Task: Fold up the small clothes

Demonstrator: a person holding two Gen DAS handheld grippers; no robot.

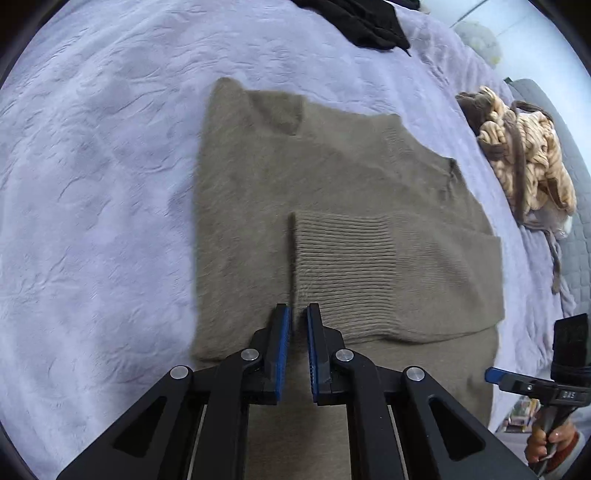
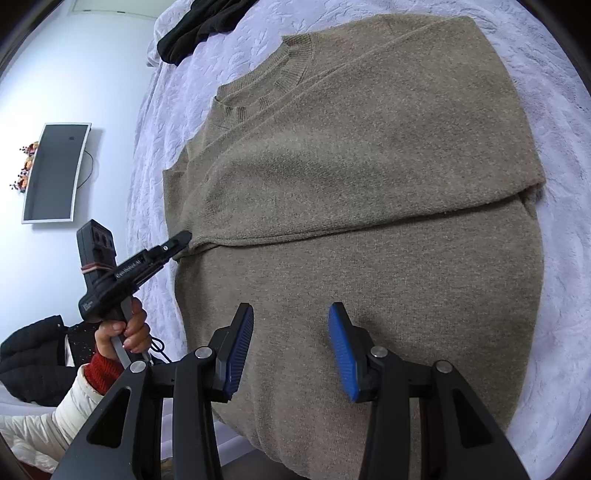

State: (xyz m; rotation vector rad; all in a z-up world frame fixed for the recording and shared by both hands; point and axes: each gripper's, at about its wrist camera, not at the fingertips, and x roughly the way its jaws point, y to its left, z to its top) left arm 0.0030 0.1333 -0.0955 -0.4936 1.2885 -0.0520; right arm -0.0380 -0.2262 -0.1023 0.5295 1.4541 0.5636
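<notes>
A taupe knit sweater [image 1: 258,192] lies flat on the lavender bedspread [image 1: 92,166], its sleeves folded across the body. My left gripper [image 1: 298,314] is nearly shut at the edge of the ribbed sleeve cuff [image 1: 351,258]; its tips seem to pinch the cuff corner. In the right wrist view the sweater [image 2: 369,184] fills the frame, collar [image 2: 291,62] at the top. My right gripper [image 2: 291,321] is open and empty above the sweater's lower body. The left gripper [image 2: 183,238] shows there touching the folded sleeve's end.
A black garment [image 1: 362,22] lies at the far end of the bed, also in the right wrist view [image 2: 199,26]. A tan patterned garment [image 1: 528,158] lies at the right edge. A wall monitor [image 2: 55,173] and a dark jacket [image 2: 33,358] lie beyond the bed.
</notes>
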